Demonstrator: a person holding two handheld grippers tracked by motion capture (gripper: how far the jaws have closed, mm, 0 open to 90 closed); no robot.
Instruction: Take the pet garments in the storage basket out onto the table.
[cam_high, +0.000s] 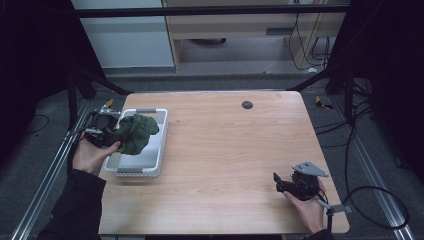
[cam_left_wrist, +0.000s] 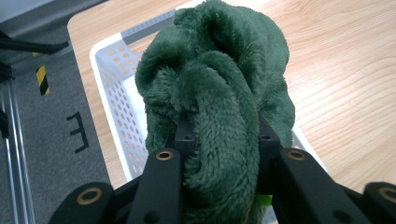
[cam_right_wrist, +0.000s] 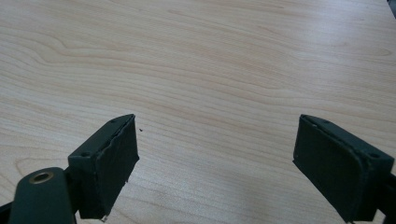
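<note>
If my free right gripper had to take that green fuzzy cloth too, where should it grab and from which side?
Probably the loose bulge of the green cloth that hangs over the white basket, coming in from the open table side. The left gripper already pinches the bunched fold nearest that hand, while the right gripper stands open.

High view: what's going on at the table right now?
A person works at the table with a gripper in each hand. The left gripper is shut on a bunched green cloth and holds it above the white basket at the table's left edge. The right gripper rests near the right front corner, its jaws open with nothing between them, over bare wood. Whether the cloth is going into the basket or coming out cannot be told from this moment.
</note>
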